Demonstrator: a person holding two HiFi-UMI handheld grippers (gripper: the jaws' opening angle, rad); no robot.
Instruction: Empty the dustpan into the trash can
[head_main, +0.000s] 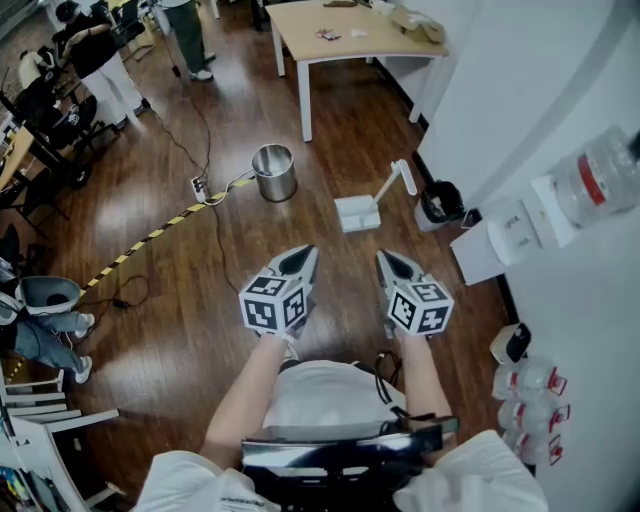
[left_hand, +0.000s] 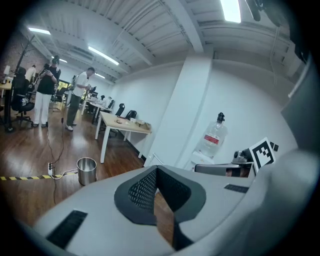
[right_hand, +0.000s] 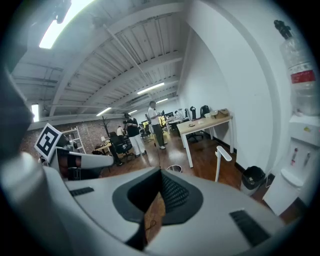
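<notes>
A white dustpan lies on the wooden floor with its long handle raised; the handle also shows in the right gripper view. To its right, against the white wall, stands a small black trash can. A shiny metal bucket stands to the dustpan's left. My left gripper and right gripper are held side by side above the floor, well short of the dustpan. Both are shut with nothing between the jaws.
A wooden table stands behind the bucket. A water dispenser and several water bottles line the right wall. Yellow-black tape and a cable cross the floor. People and office chairs are at the far left.
</notes>
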